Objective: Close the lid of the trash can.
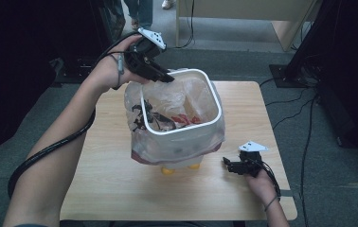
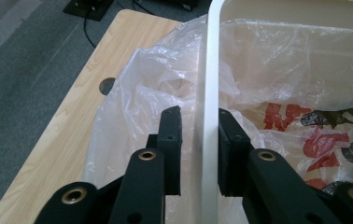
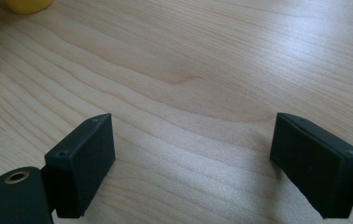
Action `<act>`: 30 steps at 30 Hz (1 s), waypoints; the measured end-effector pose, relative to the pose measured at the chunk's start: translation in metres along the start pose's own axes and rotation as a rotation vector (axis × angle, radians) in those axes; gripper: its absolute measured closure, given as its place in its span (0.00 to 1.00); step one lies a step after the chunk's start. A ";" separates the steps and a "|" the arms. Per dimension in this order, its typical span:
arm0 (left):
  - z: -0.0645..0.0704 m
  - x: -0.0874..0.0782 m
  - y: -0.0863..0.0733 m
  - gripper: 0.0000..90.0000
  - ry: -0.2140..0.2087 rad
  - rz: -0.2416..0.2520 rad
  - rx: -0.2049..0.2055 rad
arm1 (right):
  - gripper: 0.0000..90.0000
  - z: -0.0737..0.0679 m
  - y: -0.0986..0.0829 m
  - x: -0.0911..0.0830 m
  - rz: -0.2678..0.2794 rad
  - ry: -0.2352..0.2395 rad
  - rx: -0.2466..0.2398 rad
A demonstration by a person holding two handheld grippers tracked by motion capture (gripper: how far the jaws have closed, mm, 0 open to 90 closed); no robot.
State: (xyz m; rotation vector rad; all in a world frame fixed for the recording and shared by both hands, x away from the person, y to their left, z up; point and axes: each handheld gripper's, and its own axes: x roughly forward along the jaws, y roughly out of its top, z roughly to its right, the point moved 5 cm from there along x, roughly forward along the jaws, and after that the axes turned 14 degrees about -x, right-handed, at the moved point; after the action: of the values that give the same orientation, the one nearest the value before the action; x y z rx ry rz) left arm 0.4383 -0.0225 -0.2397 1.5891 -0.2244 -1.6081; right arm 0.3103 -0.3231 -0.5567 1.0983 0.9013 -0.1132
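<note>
While the white bin (image 1: pixel 182 106) stands near the middle of the wooden table (image 1: pixel 243 118), its clear plastic liner bag (image 1: pixel 177 146) is draped over the rim and hangs down the outer walls, probably so it lines the bin and keeps the rubbish off it. Inside the bin lie crumpled wrappers (image 1: pixel 167 119) in red, white and dark print. At the bin's far-left corner the left gripper (image 1: pixel 160 75) comes in from above; its jaws straddle the rim, one outside and one inside, and look pressed close on rim and bag film, though a sliver of gap on the outer side leaves it uncertain how firmly they bite. That hold seems meant to steady the bin or to catch the bag's edge at the rim. Under the bin's near edge two yellow objects (image 1: pixel 181 169) peek out on the table. To the near right of the bin, well apart from it, the right gripper (image 1: pixel 231 165) rests low over bare wood with its jaws spread wide and nothing between them. The left gripper view gives the rim (image 2: pixel 208 93) running between the jaws, a detail the high view blurs; the right gripper view confirms the gap between that gripper's jaws.
</note>
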 end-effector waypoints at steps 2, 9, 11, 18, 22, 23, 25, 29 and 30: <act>0.000 -0.001 0.000 0.79 -0.002 0.007 -0.004 | 0.15 0.000 0.000 0.000 0.000 0.000 0.000; 0.000 -0.007 0.000 0.67 -0.021 0.053 -0.005 | 0.15 0.000 0.000 0.000 0.000 -0.002 -0.002; 0.001 -0.009 0.001 0.63 -0.023 0.070 -0.007 | 0.15 0.000 0.000 0.000 0.000 -0.002 -0.002; 0.001 -0.019 0.003 0.51 -0.015 0.136 0.009 | 0.15 0.000 0.000 0.000 0.000 -0.002 -0.001; 0.002 -0.024 0.003 0.44 -0.042 0.163 0.004 | 0.15 0.000 0.000 0.000 0.000 -0.001 -0.002; 0.002 -0.025 0.003 0.43 -0.038 0.170 0.009 | 0.15 0.000 0.000 0.000 0.000 -0.001 -0.001; 0.001 -0.026 0.002 0.42 -0.030 0.172 0.009 | 0.15 0.000 0.000 0.000 0.000 -0.001 -0.001; 0.000 -0.029 -0.001 0.40 -0.016 0.174 0.013 | 0.15 0.000 0.000 0.000 0.000 -0.002 -0.002; -0.001 -0.030 -0.001 0.39 -0.012 0.174 0.017 | 0.15 0.000 0.000 0.000 0.000 -0.002 -0.002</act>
State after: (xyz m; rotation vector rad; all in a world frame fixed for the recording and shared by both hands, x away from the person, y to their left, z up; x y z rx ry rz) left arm 0.4337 -0.0020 -0.2186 1.5296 -0.3734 -1.4848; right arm 0.3104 -0.3230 -0.5568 1.0963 0.8999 -0.1132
